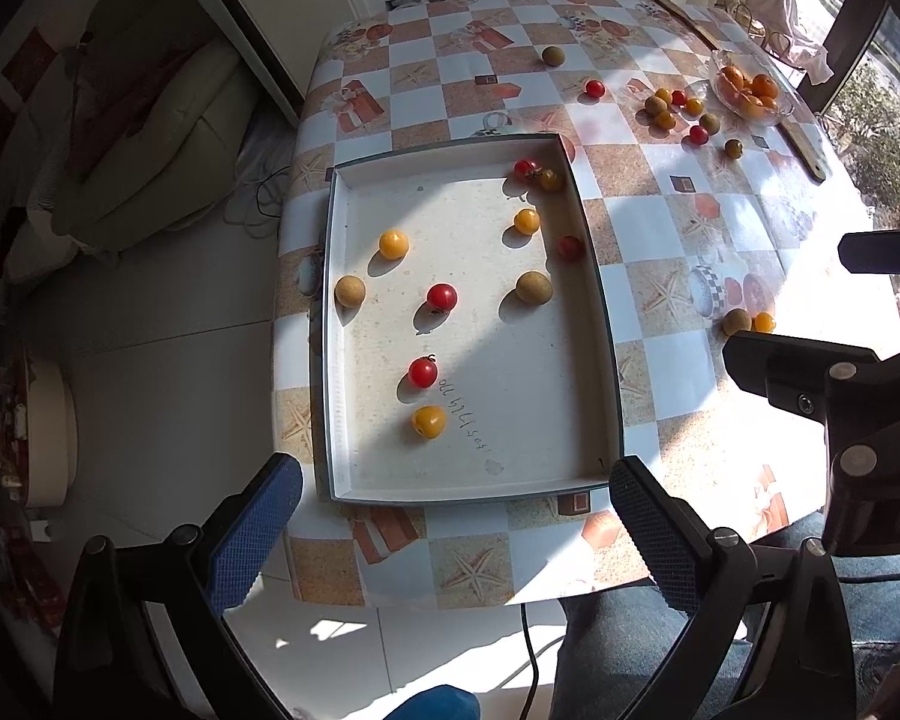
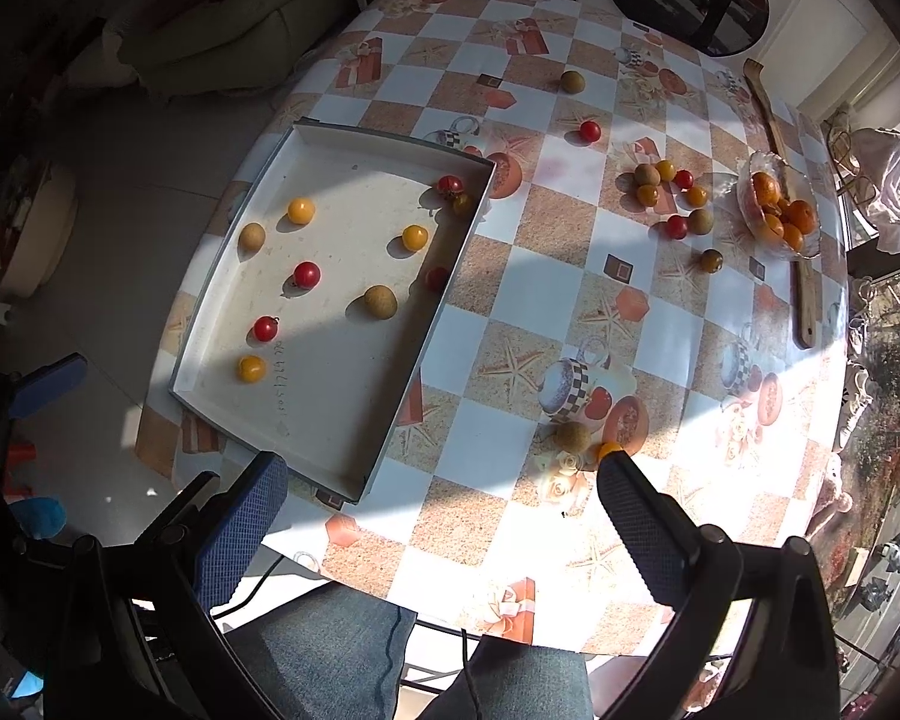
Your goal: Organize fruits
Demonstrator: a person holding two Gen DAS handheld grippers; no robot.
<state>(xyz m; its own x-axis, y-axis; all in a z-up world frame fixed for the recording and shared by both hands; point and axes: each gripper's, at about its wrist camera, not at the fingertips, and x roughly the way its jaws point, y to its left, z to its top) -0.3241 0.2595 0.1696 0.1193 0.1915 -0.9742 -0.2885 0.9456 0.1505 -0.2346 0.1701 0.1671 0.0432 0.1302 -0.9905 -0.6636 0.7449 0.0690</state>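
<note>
A white tray [image 1: 354, 468] lies on the checkered table and holds several red and yellow cherry tomatoes and brown longans, such as a red tomato [image 1: 441, 296]. My left gripper [image 1: 456, 531] is open and empty above the tray's near edge. My right gripper [image 2: 441, 519] is open and empty above the table's near edge, right of the tray [image 2: 390, 414]. A longan [image 2: 572, 437] and a yellow tomato [image 2: 609, 450] lie just beyond its right finger. A loose cluster of fruit [image 2: 669, 192] lies farther back.
A glass bowl of oranges [image 2: 780, 210] stands at the far right beside a long wooden stick [image 2: 801, 300]. A lone longan [image 2: 572, 81] and red tomato [image 2: 590, 131] lie far back. My knees in jeans [image 2: 342, 648] are under the table edge.
</note>
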